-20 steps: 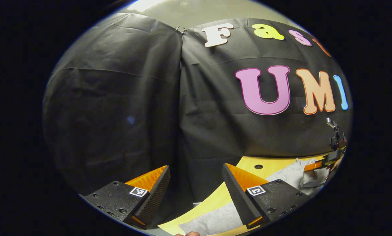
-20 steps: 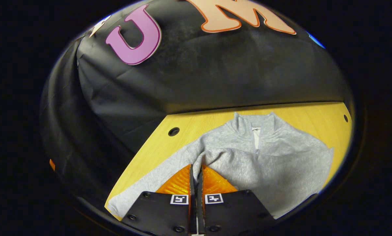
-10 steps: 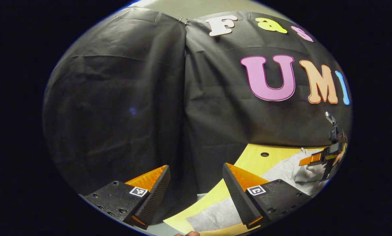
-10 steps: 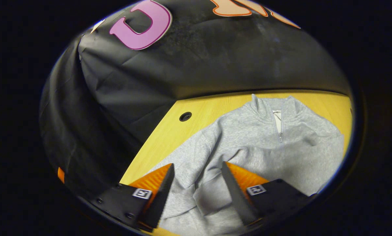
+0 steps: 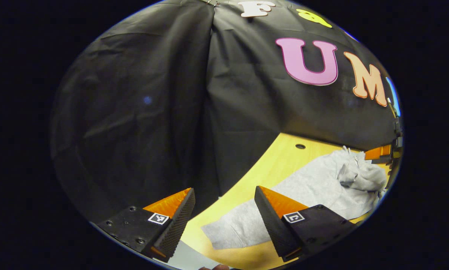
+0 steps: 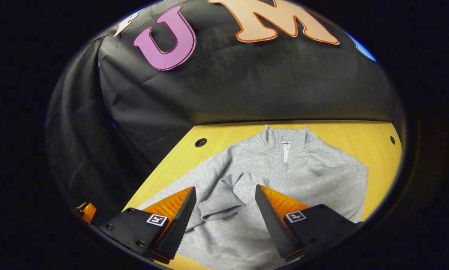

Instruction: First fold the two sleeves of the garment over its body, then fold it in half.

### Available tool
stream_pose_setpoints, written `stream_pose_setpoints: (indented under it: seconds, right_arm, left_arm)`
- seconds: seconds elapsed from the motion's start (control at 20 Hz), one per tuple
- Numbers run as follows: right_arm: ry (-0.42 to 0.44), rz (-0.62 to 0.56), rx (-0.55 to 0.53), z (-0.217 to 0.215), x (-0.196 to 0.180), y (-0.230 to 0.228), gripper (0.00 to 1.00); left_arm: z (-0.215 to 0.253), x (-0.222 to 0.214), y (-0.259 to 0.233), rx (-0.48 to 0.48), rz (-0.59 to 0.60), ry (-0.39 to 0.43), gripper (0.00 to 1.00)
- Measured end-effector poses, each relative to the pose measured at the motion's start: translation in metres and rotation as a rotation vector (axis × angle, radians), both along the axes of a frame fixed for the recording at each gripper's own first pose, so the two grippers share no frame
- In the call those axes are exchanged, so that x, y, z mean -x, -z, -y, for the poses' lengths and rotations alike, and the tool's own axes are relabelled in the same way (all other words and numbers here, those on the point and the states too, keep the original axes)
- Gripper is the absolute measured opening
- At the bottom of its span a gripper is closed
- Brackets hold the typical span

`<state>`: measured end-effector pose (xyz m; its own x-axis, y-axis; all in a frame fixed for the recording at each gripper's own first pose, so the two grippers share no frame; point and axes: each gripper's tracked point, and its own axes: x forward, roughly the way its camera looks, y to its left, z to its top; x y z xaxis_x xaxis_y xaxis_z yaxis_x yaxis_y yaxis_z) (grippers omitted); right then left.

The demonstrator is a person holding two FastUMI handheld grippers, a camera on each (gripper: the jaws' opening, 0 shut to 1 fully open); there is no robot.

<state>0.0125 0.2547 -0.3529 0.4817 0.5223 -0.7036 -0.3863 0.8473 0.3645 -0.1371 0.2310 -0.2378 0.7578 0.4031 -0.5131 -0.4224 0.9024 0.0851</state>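
A grey zip-collar sweatshirt (image 6: pixel 303 176) lies flat on the yellow wooden table (image 6: pixel 359 131), collar toward the wall. One sleeve (image 6: pixel 218 202) is folded across its body, cuff lying loose between my fingers. My right gripper (image 6: pixel 224 188) hovers open just above that cuff, holding nothing. In the left gripper view the other sleeve (image 5: pixel 243 227) stretches out straight toward the table's near corner. My left gripper (image 5: pixel 224 189) is open and empty above that sleeve's cuff end. The right gripper (image 5: pixel 378 153) shows far off over the bunched folded sleeve (image 5: pixel 363 176).
The black cloth wall rises right behind the table's far edge and along its left side. Round holes (image 6: pixel 200 142) (image 6: pixel 392 140) sit near the table's back corners. Bare wood (image 5: pixel 269 165) lies between the stretched sleeve and the wall.
My right gripper has opened and let go of the sleeve, which now rests across the body. The left gripper has tipped down toward the table, over the outstretched sleeve.
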Motion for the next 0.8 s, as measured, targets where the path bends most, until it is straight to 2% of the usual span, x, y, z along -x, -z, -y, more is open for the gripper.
stream_pose_setpoints:
  seconds: [0.05,0.15,0.2,0.25,0.4,0.5,0.55,0.6,0.7,0.8]
  right_arm:
    - [0.014,-0.001,-0.006,0.009,0.000,-0.004,0.98]
    - [0.035,0.006,-0.009,0.024,0.000,-0.009,0.98]
    - [0.043,0.009,-0.007,0.033,0.000,-0.011,0.94]
    - [0.049,0.012,-0.004,0.042,0.001,-0.014,0.98]
    - [0.070,0.031,0.017,0.069,0.000,-0.020,0.98]
    - [0.087,0.042,0.032,0.086,-0.001,-0.022,0.98]
    - [0.097,0.044,0.035,0.093,-0.002,-0.022,0.94]
    - [0.107,0.040,0.038,0.099,-0.001,-0.023,0.98]
    - [0.120,0.023,0.025,0.104,0.001,-0.026,0.94]
    - [0.125,0.041,0.033,0.113,-0.001,-0.030,0.98]
  left_arm:
    - [-0.001,0.004,0.014,0.008,-0.028,-0.007,0.98]
    - [-0.004,0.011,0.034,0.025,-0.074,-0.023,0.95]
    - [-0.003,0.013,0.045,0.046,-0.097,-0.028,0.95]
    - [-0.002,0.017,0.056,0.072,-0.118,-0.033,0.95]
    - [0.006,0.026,0.087,0.127,-0.189,-0.054,0.95]
    - [0.007,0.030,0.099,0.126,-0.226,-0.060,0.95]
    - [0.008,0.030,0.105,0.122,-0.238,-0.055,0.95]
    - [0.009,0.029,0.108,0.120,-0.246,-0.051,0.95]
    - [0.014,0.029,0.115,0.135,-0.264,-0.050,0.95]
    - [0.020,0.032,0.123,0.165,-0.279,-0.073,0.96]
